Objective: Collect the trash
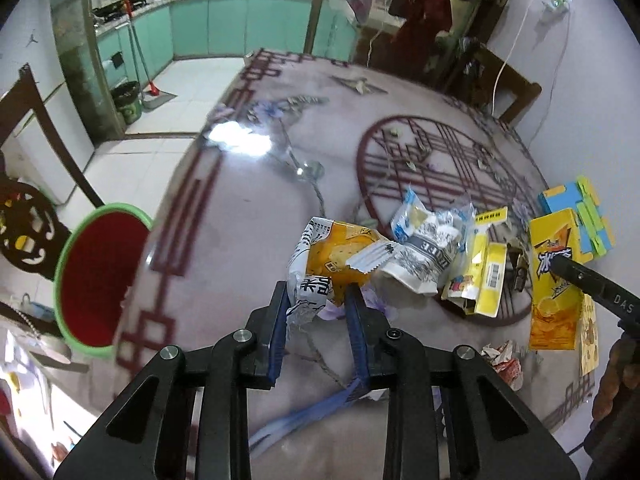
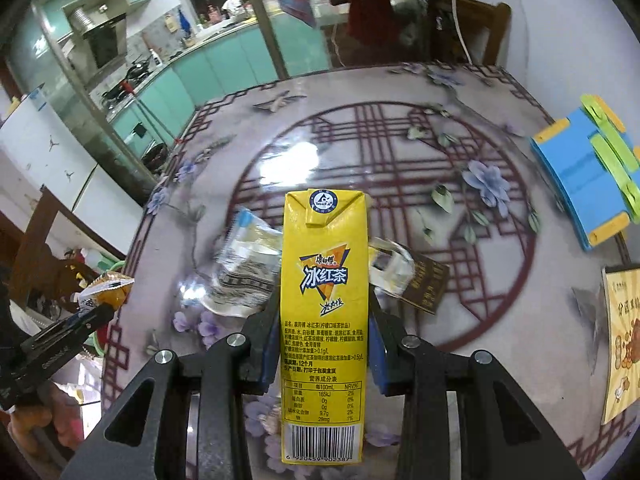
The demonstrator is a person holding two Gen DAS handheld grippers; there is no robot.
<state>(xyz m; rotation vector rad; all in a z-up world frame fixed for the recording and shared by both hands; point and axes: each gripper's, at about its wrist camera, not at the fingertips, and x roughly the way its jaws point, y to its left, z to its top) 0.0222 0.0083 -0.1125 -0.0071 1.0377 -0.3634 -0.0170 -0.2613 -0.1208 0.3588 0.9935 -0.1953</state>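
Note:
My left gripper is shut on a crumpled orange and white snack wrapper, lifted off the patterned table. A red bin with a green rim stands below the table's left edge. My right gripper is shut on a tall yellow iced tea carton, held upright above the table. The carton also shows at the right of the left wrist view. A pile of white and blue wrappers and a yellow packet lie on the table between the two grippers.
A blue and green foam piece sits at the table's right side, with a yellow printed card nearer. A dark brown packet lies behind the carton. A crumpled red and white wrapper lies near the front. Wooden chairs stand around the table.

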